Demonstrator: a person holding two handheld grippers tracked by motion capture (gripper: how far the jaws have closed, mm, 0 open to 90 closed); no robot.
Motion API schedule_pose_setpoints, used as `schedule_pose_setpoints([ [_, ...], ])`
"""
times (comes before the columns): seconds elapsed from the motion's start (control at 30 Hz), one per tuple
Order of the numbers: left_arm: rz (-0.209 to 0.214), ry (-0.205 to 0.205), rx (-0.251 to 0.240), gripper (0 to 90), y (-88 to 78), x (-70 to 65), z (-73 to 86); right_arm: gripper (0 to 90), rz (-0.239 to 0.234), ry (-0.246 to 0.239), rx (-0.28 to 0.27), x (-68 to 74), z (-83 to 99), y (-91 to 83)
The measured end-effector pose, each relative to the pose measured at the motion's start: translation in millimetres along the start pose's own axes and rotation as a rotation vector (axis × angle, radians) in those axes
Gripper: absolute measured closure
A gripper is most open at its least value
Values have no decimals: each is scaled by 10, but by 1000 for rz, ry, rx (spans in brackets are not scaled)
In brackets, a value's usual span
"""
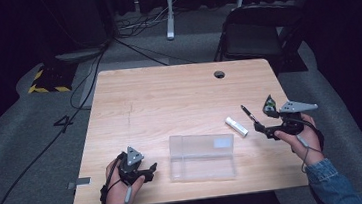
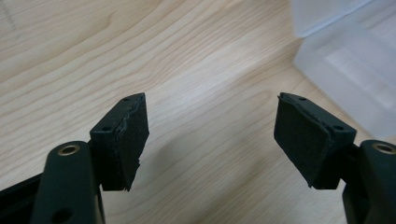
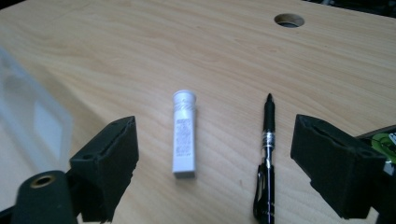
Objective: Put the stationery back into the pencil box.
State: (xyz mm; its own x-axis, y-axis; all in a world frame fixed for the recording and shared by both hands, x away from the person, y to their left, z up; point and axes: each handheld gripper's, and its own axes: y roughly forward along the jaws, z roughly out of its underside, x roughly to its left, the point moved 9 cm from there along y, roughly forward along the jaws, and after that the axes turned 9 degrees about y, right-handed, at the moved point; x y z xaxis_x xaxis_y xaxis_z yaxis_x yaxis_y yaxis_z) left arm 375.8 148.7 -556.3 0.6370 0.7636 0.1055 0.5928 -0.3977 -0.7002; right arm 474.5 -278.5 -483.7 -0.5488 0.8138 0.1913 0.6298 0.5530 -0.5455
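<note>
The right gripper (image 1: 262, 116), held in the person's right hand (image 1: 300, 135) near the table's right edge, has its jaws spread wide with nothing between the pads; in the right gripper view both black pads stand well apart over bare wood. Just ahead of it, toward twelve o'clock in that view, lie a black pen (image 3: 266, 158) and a white tube (image 3: 184, 135), side by side but not touching, the pen nearer the right pad and partly running down between the jaws. In the high view the white tube (image 1: 236, 126) sits at about ten o'clock from the gripper, the pen (image 1: 248, 113) between the two.

To pick up well, I judge the gripper should centre on one item only, straddle it across its width, and come low enough that the pads close on the barrel rather than skidding it along the table (image 1: 168, 98).

The left gripper (image 1: 151, 168) rests near the front edge, released and holding nothing, with the clear plastic box (image 1: 202, 156) just beside it at three o'clock, lid open.
</note>
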Motion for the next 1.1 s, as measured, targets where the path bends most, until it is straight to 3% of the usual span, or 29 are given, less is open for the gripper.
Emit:
schedule_pose_setpoints([
  [0.2, -39, -36, 2, 245, -13, 131, 92, 337, 59, -15, 55, -160, -70, 150],
  [0.4, -31, -47, 24, 219, 44, 204, 154, 451, 83, 1, 111, -302, -114, 325],
  [0.67, -28, -46, 23, 201, 68, 236, 141, 538, 117, 27, 175, -405, -128, 529],
  [0.83, -24, -53, 25, 186, 82, 232, 133, 617, 155, 58, 260, -470, -47, 644],
  [1.1, -24, -58, 22, 183, 86, 229, 129, 626, 177, 83, 307, -515, 23, 776],
])
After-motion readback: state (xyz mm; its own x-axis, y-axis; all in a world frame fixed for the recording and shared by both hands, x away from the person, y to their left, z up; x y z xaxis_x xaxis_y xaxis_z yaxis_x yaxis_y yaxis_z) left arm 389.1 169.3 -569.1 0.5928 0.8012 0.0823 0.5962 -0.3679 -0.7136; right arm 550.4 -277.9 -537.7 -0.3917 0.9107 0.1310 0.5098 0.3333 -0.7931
